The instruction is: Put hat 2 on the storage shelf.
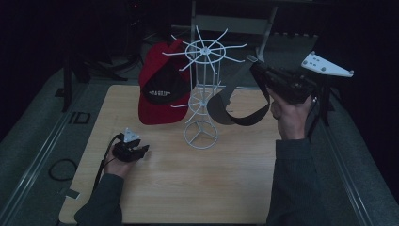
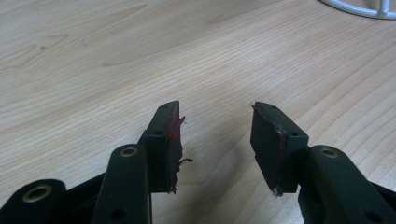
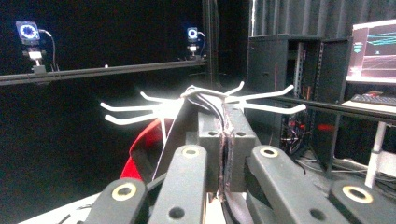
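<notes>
Hanging step under way: dark grey cap (image 1: 234,109) pinched by the edge in the right tool (image 1: 256,66), jaws clamped tight on the fabric, held up level with the top ring of the white wire rack (image 1: 203,89). Cap dangling below that tool, just right of the rack's post, above the tabletop (image 1: 197,188), not yet on any prong. Seen from the right gripper view: white prongs (image 3: 261,99) fanning out just beyond the closed jaws, cloth squeezed between them.

Red cap (image 1: 162,89) already hung on the rack's left side. Left tool (image 1: 141,151) resting low over the bare wood, jaws standing wide with nothing between, well apart from the rack.

Next move, by judgement: needs the cap carried to a free prong on the right, its band or opening slid over the tip, then release; care called for not to tip the light rack.

Writing: white lettering on the red cap's black front panel, too small and dim to read. No other legible label.
</notes>
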A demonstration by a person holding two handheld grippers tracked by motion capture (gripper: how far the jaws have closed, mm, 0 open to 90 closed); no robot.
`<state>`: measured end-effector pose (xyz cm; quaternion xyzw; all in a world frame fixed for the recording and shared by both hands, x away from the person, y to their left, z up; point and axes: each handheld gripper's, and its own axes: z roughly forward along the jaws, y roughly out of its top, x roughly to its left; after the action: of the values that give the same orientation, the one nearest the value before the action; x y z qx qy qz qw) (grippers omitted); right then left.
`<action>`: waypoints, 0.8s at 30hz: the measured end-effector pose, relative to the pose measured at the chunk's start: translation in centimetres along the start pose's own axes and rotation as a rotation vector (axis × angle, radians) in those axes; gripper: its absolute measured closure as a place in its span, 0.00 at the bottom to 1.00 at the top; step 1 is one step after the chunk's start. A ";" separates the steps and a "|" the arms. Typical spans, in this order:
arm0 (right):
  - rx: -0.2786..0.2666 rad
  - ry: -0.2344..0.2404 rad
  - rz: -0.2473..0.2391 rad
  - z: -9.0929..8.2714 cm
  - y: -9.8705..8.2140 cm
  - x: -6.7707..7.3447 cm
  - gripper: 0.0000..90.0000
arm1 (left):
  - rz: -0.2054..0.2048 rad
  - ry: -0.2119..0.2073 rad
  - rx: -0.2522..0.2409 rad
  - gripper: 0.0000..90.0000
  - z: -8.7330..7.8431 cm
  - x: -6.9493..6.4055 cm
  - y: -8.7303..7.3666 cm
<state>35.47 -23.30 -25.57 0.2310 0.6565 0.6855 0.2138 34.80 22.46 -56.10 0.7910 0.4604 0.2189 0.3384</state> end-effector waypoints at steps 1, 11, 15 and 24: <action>-0.002 0.002 -0.001 0.0 0.1 0.0 0.97 | 0.004 0.000 0.002 0.59 0.0 0.0 0.0; -0.003 0.012 0.022 1.0 0.4 -0.5 0.97 | -0.001 -0.002 -0.002 0.59 0.0 0.0 0.0; -0.001 0.019 0.033 1.3 0.4 -0.7 0.97 | 0.000 0.000 -0.002 0.59 0.0 0.1 0.0; -0.005 0.020 0.024 1.5 0.8 -0.6 0.97 | 0.005 0.000 -0.002 0.59 0.0 0.1 0.0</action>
<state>36.83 -22.48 -24.73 0.2315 0.6543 0.6918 0.1995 34.82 22.53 -56.04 0.7919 0.4582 0.2202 0.3383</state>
